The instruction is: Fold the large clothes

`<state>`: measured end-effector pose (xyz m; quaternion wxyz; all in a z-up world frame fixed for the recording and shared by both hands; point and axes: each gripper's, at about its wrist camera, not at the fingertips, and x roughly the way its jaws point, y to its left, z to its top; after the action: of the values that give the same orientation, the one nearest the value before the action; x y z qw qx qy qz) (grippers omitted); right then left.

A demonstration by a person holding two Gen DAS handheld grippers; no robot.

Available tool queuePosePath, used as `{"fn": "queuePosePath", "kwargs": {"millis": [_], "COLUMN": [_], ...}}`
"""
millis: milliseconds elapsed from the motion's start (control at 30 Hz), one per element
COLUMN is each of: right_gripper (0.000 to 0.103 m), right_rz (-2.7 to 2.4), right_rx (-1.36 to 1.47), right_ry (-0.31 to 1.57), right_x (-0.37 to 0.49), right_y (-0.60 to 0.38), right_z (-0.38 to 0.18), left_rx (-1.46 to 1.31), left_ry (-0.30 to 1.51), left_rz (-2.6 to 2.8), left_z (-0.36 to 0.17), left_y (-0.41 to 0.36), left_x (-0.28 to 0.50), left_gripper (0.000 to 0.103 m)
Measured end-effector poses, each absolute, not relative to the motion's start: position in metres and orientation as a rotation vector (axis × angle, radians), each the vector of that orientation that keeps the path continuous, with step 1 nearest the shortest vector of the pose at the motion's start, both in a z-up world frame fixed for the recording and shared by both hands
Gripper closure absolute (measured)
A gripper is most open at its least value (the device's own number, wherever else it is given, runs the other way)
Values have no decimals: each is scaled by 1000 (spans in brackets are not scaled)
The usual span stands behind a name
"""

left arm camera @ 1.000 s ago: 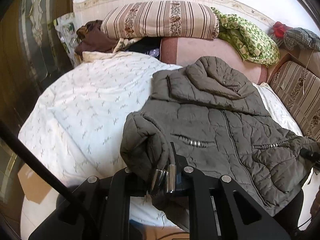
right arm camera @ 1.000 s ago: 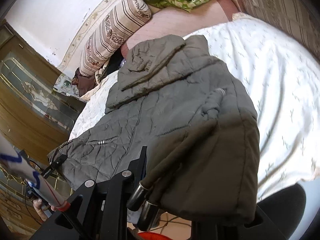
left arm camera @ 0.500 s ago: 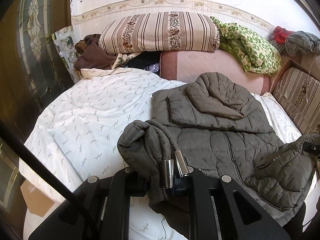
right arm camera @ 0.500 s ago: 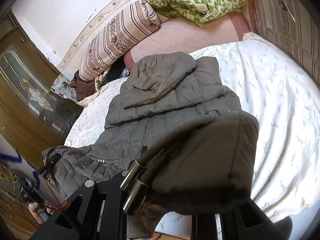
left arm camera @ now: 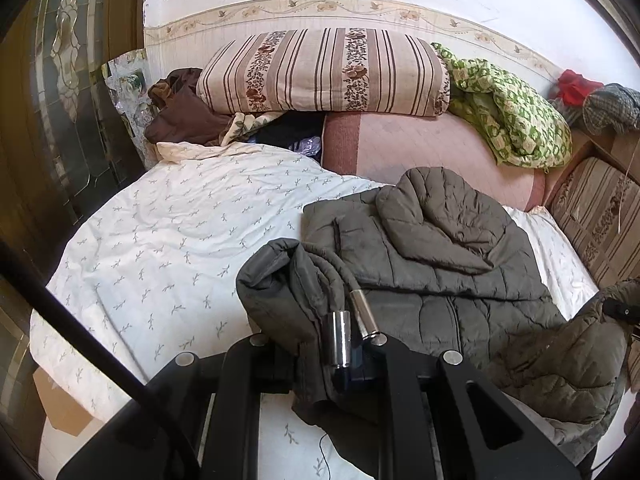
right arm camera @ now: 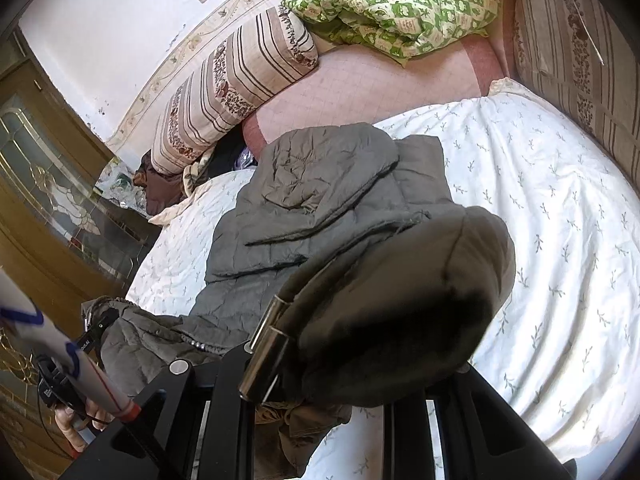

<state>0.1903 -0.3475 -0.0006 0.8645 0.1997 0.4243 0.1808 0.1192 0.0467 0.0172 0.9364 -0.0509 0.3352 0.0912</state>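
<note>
A grey-olive quilted hooded jacket (left arm camera: 440,264) (right arm camera: 320,200) lies front-up on the white printed bed cover (left arm camera: 168,240) (right arm camera: 540,208), hood toward the pillows. My left gripper (left arm camera: 320,364) is shut on one bunched hem corner, and fabric hides its fingers. Two metal cord ends (left arm camera: 340,336) hang in front of it. My right gripper (right arm camera: 320,380) is shut on the other hem corner, which bulges over it, with metal cord ends (right arm camera: 268,340) beside it. Both hem corners are held above the bed. The right gripper (left arm camera: 620,310) shows small at the left wrist view's right edge.
A striped pillow (left arm camera: 324,72), a green patterned quilt (left arm camera: 508,116) and a pink blanket (left arm camera: 420,148) lie beyond the hood. A wooden glass-panelled door (left arm camera: 60,120) stands at left, a striped cushion (left arm camera: 600,208) at right. A hand (right arm camera: 72,428) holds the left gripper's handle.
Both grippers have risen and drawn back with the hem corners. The jacket's lower part has lifted off the bed, and more of the wall and pillows has come into view.
</note>
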Motion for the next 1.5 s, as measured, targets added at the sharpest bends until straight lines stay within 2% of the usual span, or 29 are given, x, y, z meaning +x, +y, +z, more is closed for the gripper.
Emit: {"fn": "queuePosePath", "kwargs": {"millis": [667,1500], "right_gripper": [80,80], "right_rz": [345,268], "right_rx": [420,357], "right_ry": [906,901], "right_x": [245,348], "right_y": [-338,-316], "right_z": [17,36], "left_rx": [-125,-107], "left_ry": [703,709], "left_rz": [223,261], "left_z": [28,44], "left_y": [57,66], "left_x": [169,282], "left_gripper": [88,88]}}
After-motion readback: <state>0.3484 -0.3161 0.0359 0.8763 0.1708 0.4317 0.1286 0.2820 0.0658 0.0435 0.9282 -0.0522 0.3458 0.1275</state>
